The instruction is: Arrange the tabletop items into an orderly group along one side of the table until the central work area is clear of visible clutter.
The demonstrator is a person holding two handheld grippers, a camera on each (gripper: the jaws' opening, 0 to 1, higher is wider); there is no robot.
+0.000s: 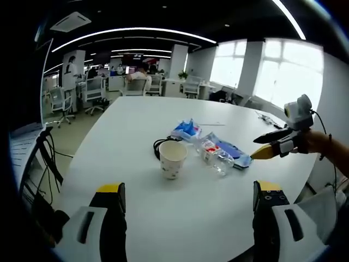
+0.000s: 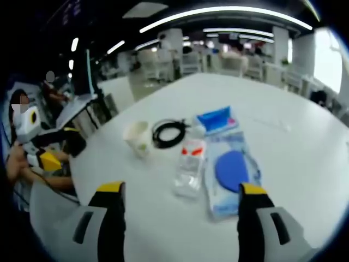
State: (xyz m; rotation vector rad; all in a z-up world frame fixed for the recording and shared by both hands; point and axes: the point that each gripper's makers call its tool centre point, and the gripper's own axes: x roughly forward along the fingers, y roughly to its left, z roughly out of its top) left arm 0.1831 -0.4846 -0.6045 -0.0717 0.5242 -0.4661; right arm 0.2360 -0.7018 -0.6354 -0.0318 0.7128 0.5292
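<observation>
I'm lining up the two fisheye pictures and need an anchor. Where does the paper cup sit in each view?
Left gripper view: the paper cup stands near the middle, just left of the clear plastic bottle.
Right gripper view: the paper cup stands left of centre, above the left jaw.
Shared landmark: the coiled black cable right beside the cup.

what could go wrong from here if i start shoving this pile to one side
The paper cup stands upright and looks light; a push near its rim could tip it. The clear plastic bottle lies on its side beside the flat blue packet, so a nudge may roll it off across the table. The black cable coil behind the cup could snag a jaw and drag its neighbours along. Both grippers are open and holding nothing.
</observation>
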